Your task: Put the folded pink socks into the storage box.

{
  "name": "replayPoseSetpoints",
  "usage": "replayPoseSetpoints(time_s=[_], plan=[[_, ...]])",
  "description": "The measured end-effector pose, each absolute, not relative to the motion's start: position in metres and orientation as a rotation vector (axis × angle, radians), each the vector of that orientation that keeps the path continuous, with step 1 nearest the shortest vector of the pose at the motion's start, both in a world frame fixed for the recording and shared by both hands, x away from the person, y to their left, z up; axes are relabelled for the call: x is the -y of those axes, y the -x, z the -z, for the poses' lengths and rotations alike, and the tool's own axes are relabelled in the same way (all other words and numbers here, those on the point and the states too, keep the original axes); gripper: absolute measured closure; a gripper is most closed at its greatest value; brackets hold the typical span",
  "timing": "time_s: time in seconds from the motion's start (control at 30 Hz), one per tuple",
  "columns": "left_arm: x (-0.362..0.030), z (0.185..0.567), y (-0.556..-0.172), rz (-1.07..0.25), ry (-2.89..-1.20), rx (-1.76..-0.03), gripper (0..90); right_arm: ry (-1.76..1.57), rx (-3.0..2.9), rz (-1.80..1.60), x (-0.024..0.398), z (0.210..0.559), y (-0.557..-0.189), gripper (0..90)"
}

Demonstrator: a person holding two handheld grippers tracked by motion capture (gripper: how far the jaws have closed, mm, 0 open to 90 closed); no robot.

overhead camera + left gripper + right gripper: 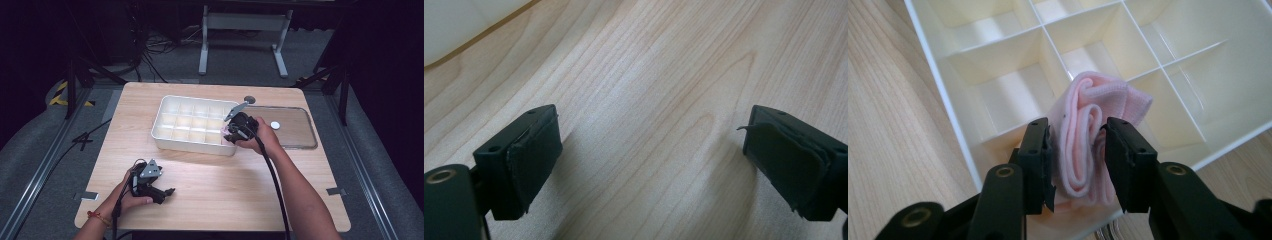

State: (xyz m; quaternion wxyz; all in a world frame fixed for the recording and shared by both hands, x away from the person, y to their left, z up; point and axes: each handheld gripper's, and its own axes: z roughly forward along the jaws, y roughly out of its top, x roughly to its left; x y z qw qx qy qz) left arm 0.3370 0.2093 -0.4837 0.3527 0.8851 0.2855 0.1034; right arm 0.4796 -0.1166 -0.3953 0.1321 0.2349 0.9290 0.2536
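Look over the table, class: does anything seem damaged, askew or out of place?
One small thing: on the left hand-held gripper, the black padding of one fingertip is peeling and frayed at its edge. Otherwise the divided tray sits flat, and the right hand-held gripper holds a rolled pink cloth over it.

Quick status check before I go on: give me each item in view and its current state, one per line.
Right gripper: shut on the pink cloth, over the tray's near right corner.
Pink cloth: folded into a roll, pinched between the jaws, hanging over a compartment.
White divided tray: upright on the table, visible compartments empty.
Clear lid: lying flat beside the tray, off it.
Left gripper: open, holding nothing, above bare table.
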Motion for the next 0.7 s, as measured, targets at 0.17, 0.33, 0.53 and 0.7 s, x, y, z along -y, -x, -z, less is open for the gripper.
replayPoseSetpoints(time_s=[0.17,0.33,0.53,0.7], plan=[[-0.209,0.484,-0.337,-0.267,-2.289,-0.739,8.6,-0.685,-2.696,-0.709,0.112,0.396,-0.482,73.3],[-0.209,0.484,-0.337,-0.266,-2.289,-0.739,8.7,-0.649,-2.713,-0.664,0.109,0.397,-0.481,77.8],[-0.209,0.484,-0.337,-0.263,-2.287,-0.74,8.4,-0.587,-2.732,-0.611,0.105,0.396,-0.479,79.3],[-0.209,0.484,-0.337,-0.271,-2.294,-0.731,8.4,-0.609,-2.759,-0.59,0.103,0.4,-0.483,80.3]])
